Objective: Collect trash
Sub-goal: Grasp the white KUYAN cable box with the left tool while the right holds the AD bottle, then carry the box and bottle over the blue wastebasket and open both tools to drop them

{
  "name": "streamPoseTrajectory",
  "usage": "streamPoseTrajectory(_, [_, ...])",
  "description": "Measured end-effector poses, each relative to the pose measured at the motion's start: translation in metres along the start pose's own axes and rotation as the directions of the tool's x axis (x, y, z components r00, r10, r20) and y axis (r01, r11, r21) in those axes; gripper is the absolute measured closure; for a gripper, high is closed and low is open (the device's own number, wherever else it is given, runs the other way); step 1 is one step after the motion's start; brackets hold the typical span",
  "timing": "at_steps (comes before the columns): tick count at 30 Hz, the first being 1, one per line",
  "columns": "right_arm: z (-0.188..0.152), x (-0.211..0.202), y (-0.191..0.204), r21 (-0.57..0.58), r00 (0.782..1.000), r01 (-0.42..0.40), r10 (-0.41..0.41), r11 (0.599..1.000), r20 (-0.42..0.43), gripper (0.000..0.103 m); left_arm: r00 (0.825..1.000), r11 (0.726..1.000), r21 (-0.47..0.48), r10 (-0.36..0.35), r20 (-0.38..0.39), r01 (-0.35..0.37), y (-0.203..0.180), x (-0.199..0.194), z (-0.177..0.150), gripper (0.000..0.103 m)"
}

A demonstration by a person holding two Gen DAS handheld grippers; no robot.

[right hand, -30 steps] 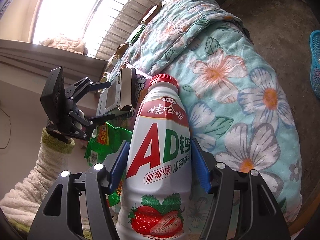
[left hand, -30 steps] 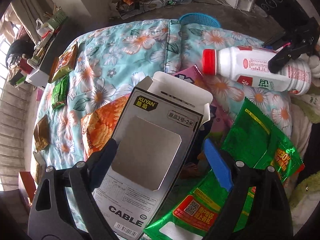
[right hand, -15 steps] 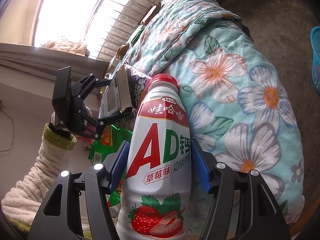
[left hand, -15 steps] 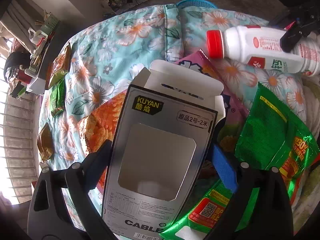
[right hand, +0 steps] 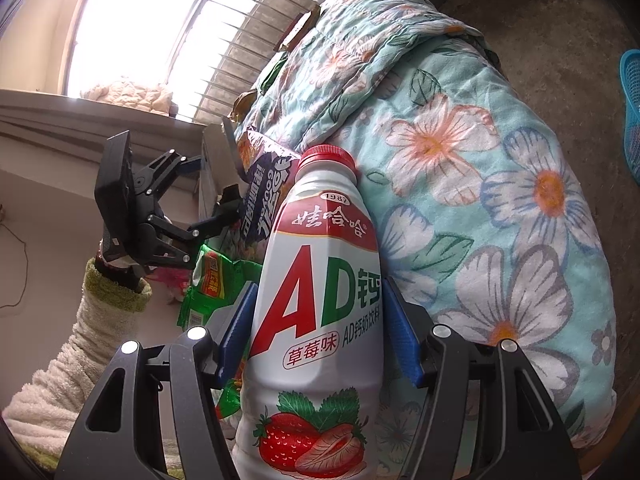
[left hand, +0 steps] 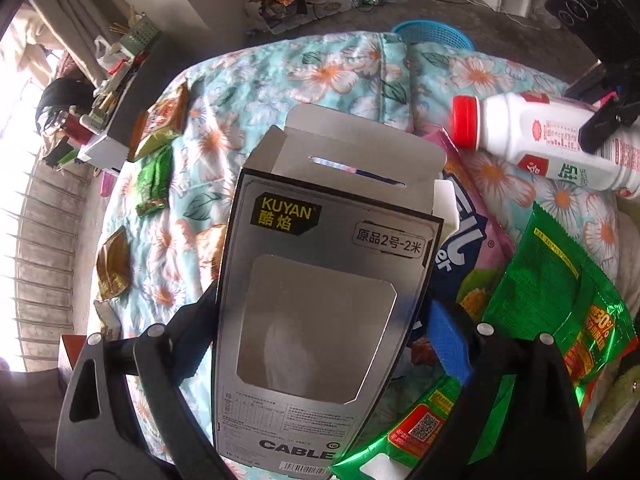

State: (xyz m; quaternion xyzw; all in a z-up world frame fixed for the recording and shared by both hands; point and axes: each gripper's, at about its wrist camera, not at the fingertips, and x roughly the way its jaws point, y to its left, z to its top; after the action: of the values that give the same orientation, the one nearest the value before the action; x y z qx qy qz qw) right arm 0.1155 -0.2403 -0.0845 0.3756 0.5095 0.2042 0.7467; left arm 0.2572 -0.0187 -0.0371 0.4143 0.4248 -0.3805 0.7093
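Right tongs (right hand: 318,334) grip the bottle (right hand: 316,320), cap toward quilt (right hand: 500,184); left tongs (left hand: 320,344) clamp the box (left hand: 320,304).

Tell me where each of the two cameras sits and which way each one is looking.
Left wrist: sits on the left claw, looking steeply down at the cable box it grips, over the floral quilt; only its own fingers show.
Right wrist: sits on the right claw, looking along the quilt towards the window, gripping the drink bottle; a fuzzy sleeve shows.
Shared: bottle, box, quilt, green wrapper, blue basket, and each other's claw.
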Motion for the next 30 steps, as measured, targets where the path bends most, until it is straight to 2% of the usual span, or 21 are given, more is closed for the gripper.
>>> streamPoseTrajectory(2, [0.000, 0.000, -0.001, 0.007, 1.000, -0.001, 0.001, 1.000, 0.009, 0.043, 0.998, 0.997, -0.072, 0.034, 0.050, -0.031, 0.011, -0.015, -0.004, 0.015])
streamPoseTrajectory(5, [0.000, 0.001, -0.001, 0.016, 1.000, 0.000, 0.000, 1.000, 0.019, 0.043, 0.987, 0.977, -0.199, 0.107, 0.124, -0.081, 0.026, -0.038, -0.015, 0.016])
streamPoseTrajectory(7, [0.000, 0.000, -0.002, 0.020, 1.000, 0.004, -0.004, 1.000, 0.023, 0.043, 0.974, 0.953, -0.283, 0.155, 0.167, -0.103, 0.034, -0.054, -0.022, 0.016])
streamPoseTrajectory(12, [0.002, 0.001, 0.001, 0.029, 1.000, 0.020, -0.021, 0.999, 0.019, 0.043, 0.938, 0.875, -0.464, 0.265, 0.223, -0.137, 0.053, -0.086, -0.043, 0.017])
streamPoseTrajectory(17, [0.006, 0.008, 0.009, 0.017, 0.999, 0.048, -0.048, 0.999, 0.003, 0.043, 0.906, 0.811, -0.575, 0.315, 0.282, -0.103, 0.057, -0.118, -0.061, 0.018])
streamPoseTrajectory(22, [0.007, 0.012, 0.009, 0.036, 0.999, 0.044, -0.045, 0.998, 0.012, 0.045, 0.879, 0.764, -0.642, 0.347, 0.326, -0.064, 0.048, -0.151, -0.073, 0.018])
streamPoseTrajectory(26, [0.006, 0.006, 0.004, 0.076, 0.999, 0.022, -0.025, 0.997, 0.037, 0.045, 0.875, 0.727, -0.686, 0.348, 0.337, -0.025, 0.041, -0.169, -0.076, 0.018])
streamPoseTrajectory(30, [0.004, -0.006, 0.004, 0.091, 0.997, -0.008, 0.002, 0.996, 0.072, 0.045, 0.872, 0.703, -0.707, 0.300, 0.386, 0.072, 0.036, -0.183, -0.078, 0.018])
